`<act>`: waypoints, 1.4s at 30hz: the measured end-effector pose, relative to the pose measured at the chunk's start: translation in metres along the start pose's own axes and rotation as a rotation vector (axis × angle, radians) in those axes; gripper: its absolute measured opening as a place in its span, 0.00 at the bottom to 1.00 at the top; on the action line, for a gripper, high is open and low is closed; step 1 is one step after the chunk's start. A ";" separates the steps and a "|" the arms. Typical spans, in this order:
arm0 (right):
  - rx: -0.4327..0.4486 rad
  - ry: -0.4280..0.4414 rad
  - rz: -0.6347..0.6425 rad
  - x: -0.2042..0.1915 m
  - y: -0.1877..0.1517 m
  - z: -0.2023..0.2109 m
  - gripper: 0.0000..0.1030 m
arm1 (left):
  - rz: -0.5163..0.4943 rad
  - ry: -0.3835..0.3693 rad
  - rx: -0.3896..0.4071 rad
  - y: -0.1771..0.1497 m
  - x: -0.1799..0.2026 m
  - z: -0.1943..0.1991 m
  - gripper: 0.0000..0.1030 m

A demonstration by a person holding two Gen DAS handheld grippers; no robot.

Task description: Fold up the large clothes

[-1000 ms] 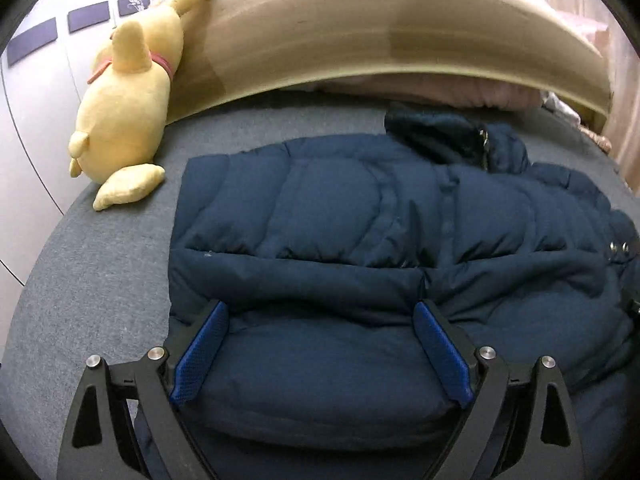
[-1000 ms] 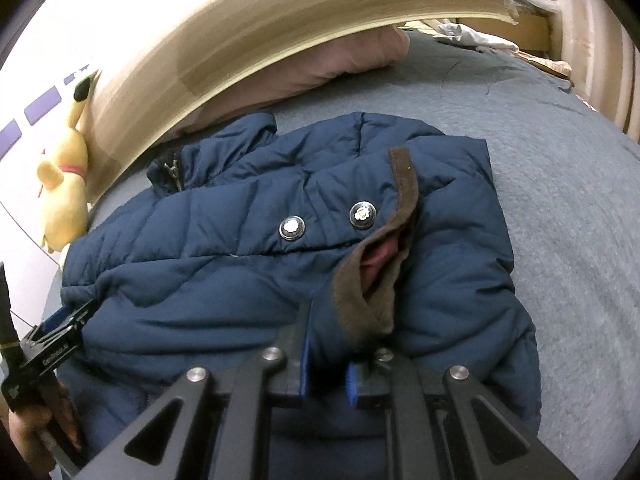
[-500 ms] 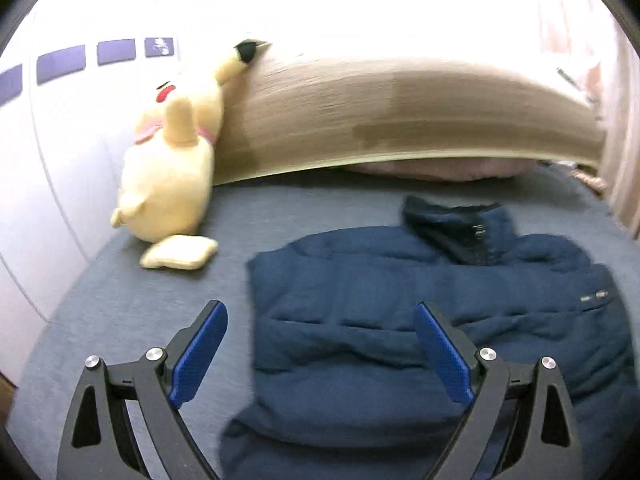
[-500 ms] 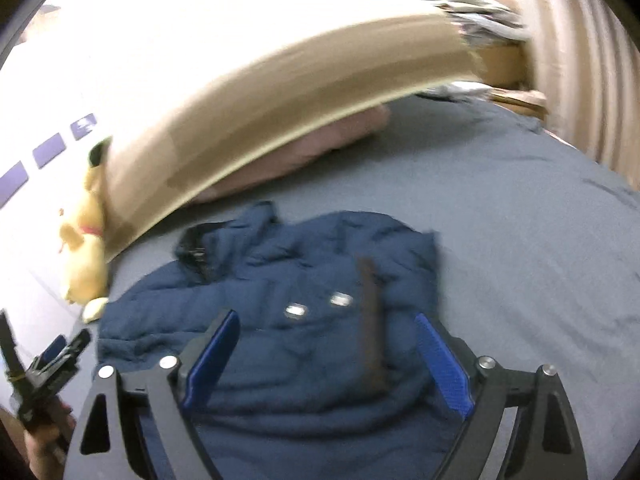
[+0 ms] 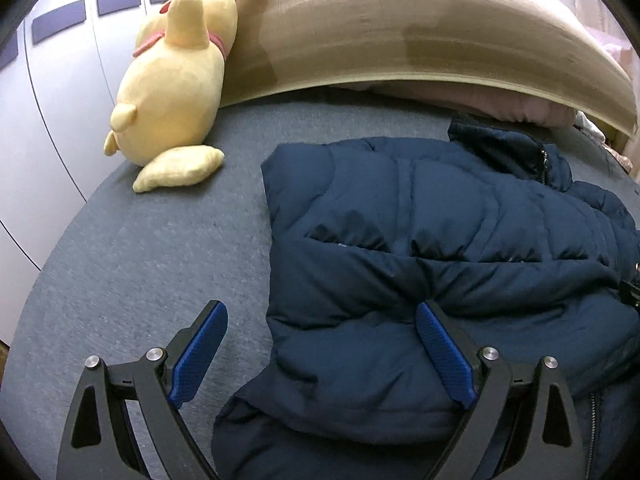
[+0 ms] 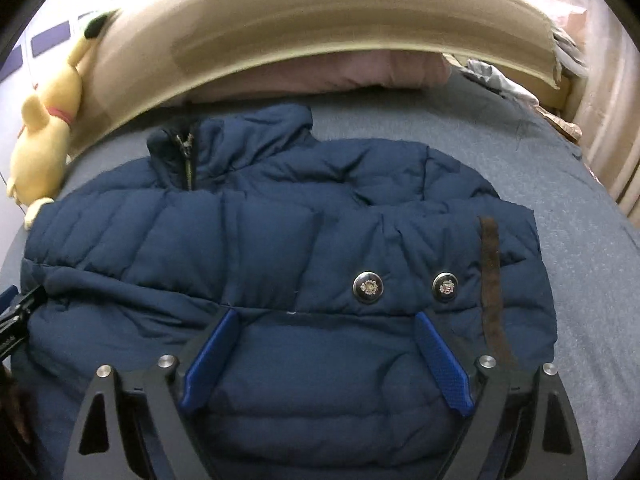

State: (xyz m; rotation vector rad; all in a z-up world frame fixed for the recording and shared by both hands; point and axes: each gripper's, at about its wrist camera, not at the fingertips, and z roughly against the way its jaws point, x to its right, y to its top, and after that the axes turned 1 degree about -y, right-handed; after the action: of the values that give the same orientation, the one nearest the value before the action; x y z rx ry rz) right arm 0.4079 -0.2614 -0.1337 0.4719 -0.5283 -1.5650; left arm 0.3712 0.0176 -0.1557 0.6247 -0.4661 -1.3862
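Grey bed (image 5: pixel 132 264) bearing a folded navy jacket (image 6: pixel 280 248); left gripper (image 5: pixel 320 354) and right gripper (image 6: pixel 326 356) above it, jaws apart, the right just opened.

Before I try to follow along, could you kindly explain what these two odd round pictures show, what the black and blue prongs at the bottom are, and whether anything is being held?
No robot arm is involved: a person carries a two-finger tool in each hand, and each tool has a wide-angle camera looking forward along its fingers, so the pictures bulge.

One picture comes from the left gripper, the other from the right gripper. The blue fingers are what you see at the bottom.

On the grey bed lies a navy puffer jacket, partly folded, with two metal snaps. A yellow plush toy leans against the headboard, with a pink pillow beside it.

Nothing is held: both grippers stand open above the jacket.
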 end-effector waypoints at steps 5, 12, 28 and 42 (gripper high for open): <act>-0.030 -0.007 0.007 0.000 0.000 -0.007 0.92 | 0.019 -0.023 -0.031 -0.002 -0.003 -0.010 0.94; 0.065 0.022 -0.039 0.007 0.021 0.030 0.92 | 0.029 -0.026 0.092 0.011 -0.001 0.036 0.93; -0.027 -0.035 0.039 -0.020 0.041 -0.034 0.95 | -0.133 -0.121 -0.001 -0.007 0.093 0.015 0.94; 0.061 0.041 0.029 -0.007 0.011 0.040 0.97 | -0.125 -0.134 -0.003 -0.003 0.087 0.014 0.94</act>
State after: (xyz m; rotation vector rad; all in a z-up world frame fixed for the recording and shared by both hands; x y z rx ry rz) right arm 0.3939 -0.2530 -0.0949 0.5393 -0.5504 -1.5121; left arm 0.3720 -0.0707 -0.1525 0.5682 -0.5390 -1.5541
